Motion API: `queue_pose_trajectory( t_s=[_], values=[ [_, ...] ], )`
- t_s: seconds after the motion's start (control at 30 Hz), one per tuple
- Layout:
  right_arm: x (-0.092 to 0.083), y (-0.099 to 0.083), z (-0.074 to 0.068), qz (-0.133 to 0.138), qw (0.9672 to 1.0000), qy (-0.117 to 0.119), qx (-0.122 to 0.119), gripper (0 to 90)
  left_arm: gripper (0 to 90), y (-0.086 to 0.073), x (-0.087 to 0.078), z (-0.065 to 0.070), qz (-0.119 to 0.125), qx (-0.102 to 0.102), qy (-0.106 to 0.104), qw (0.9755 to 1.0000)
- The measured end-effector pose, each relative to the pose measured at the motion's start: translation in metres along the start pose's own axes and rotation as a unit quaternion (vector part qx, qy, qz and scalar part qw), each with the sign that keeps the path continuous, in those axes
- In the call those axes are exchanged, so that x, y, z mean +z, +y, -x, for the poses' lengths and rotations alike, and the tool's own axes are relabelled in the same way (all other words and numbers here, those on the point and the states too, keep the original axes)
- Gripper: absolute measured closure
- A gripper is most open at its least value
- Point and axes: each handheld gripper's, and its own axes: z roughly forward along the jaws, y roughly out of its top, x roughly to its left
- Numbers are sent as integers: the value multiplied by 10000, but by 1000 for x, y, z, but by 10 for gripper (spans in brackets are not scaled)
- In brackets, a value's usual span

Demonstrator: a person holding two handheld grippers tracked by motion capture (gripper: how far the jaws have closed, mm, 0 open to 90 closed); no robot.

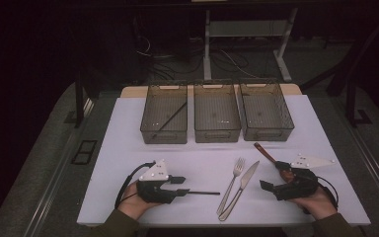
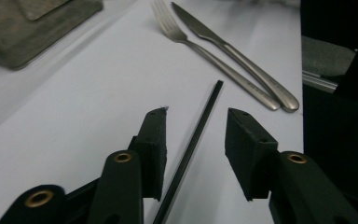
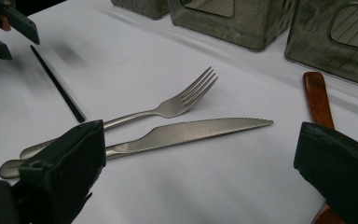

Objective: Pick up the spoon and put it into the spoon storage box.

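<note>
A thin black chopstick lies on the white table near its front left. My left gripper is down around its near end. In the left gripper view the chopstick runs between the jaws, close by the left one, with a gap to the right one. My right gripper rests at the front right with its jaws wide apart and nothing gripped. A wooden-handled utensil runs under its right jaw. Between the hands a steel fork and knife lie side by side.
Three mesh baskets stand in a row across the back of the table: left, middle, right. A second black chopstick lies slantwise in the left basket. The table's front edge is close under both hands.
</note>
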Motion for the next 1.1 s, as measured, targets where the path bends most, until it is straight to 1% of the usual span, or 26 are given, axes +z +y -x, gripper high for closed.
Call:
queue_pose_trajectory(
  t_s=[0.03, 0.1, 0.2, 0.27, 0.33, 0.5, 0.63, 0.77, 0.83, 0.97, 1.1],
  values=[
    [0, 0, 0, -10, 10000, -4, 12, 24, 618, 2, 3, 0, -5, 35, -44, 10000],
    [0, 0, 0, -13, 10000, -6, 4, 24, 630, 7, 11, 1, -24, 84, -103, 9999],
    [0, 0, 0, -22, 10000, -16, 23, 24, 661, 13, 24, 2, -77, 100, -236, 9996],
    [0, 0, 0, -27, 10000, -12, 22, 24, 673, 16, 33, 3, -177, 142, -295, 9993],
    [1, 0, 0, -28, 10000, -12, 7, 24, 683, 18, 41, 4, -269, 203, -333, 9989],
    [1, 0, 0, -38, 10000, -13, 8, 24, 716, 20, 56, 4, -418, 205, -438, 9980],
    [1, 0, 0, -33, 10000, -13, 6, 24, 742, 21, 66, 2, -553, 264, -506, 9968],
    [1, 0, 0, -31, 10000, -10, 4, 24, 779, 21, 73, -1, -671, 284, -554, 9958],
    [0, 0, 0, -27, 10000, 0, 6, 24, 788, 20, 75, -2, -722, 304, -529, 9955],
    [0, 0, 0, -23, 10000, 1, 16, 24, 802, 19, 76, -2, -842, 364, -542, 9943],
    [0, 0, 0, -31, 10000, 0, 7, 24, 820, 19, 77, -1, -858, 401, -552, 9940]
  ],
)
